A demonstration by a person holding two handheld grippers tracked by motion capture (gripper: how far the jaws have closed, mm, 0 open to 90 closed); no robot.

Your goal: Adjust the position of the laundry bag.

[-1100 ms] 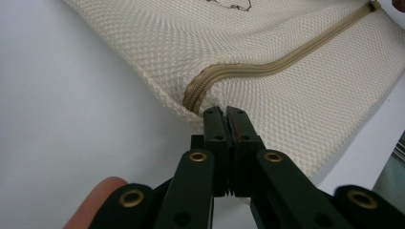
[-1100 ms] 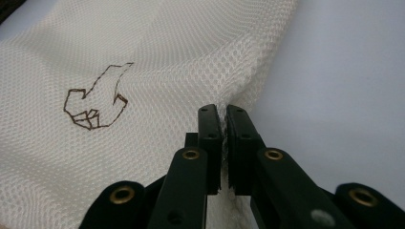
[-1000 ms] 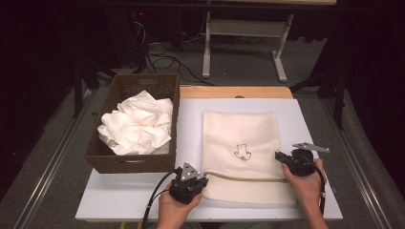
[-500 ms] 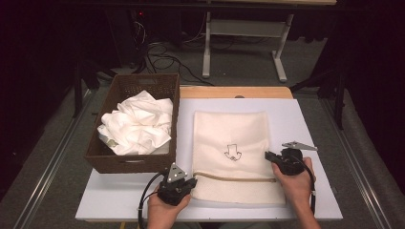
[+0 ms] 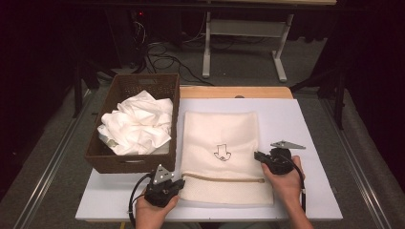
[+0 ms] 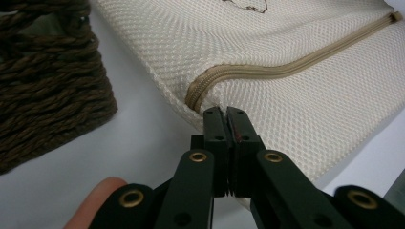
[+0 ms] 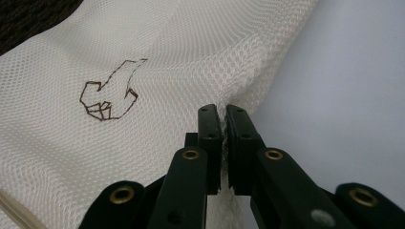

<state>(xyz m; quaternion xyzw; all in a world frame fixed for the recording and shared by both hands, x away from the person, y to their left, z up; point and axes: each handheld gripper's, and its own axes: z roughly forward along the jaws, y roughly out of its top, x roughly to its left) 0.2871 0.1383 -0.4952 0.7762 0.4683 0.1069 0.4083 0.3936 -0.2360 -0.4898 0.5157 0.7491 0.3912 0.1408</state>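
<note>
A cream mesh bag (image 5: 219, 129) lies flat on the white table (image 5: 310, 124), with a tan zipper (image 5: 224, 179) across its near end and a small brown drawing (image 5: 222, 152) in the middle. My left gripper (image 5: 179, 184) is shut on the bag's near left edge, right by the zipper's end (image 6: 196, 93). In the left gripper view the jaws (image 6: 224, 114) are pressed together at the mesh bag (image 6: 296, 33). My right gripper (image 5: 258, 155) is shut on the bag's right edge; mesh shows pinched between its jaws (image 7: 222, 112), beside the drawing (image 7: 107, 98).
A dark woven basket (image 5: 119, 164) holding crumpled white cloth (image 5: 138, 124) stands on the table's left, close to the bag and to my left gripper; its wall (image 6: 43, 95) shows beside the jaws. Bare table (image 7: 344, 71) lies right of the bag. A wooden strip (image 5: 234, 92) borders the far edge.
Both hands have moved left and toward the near edge, and the mesh bag has slid with them, closer to the basket. Both grippers stay shut.
</note>
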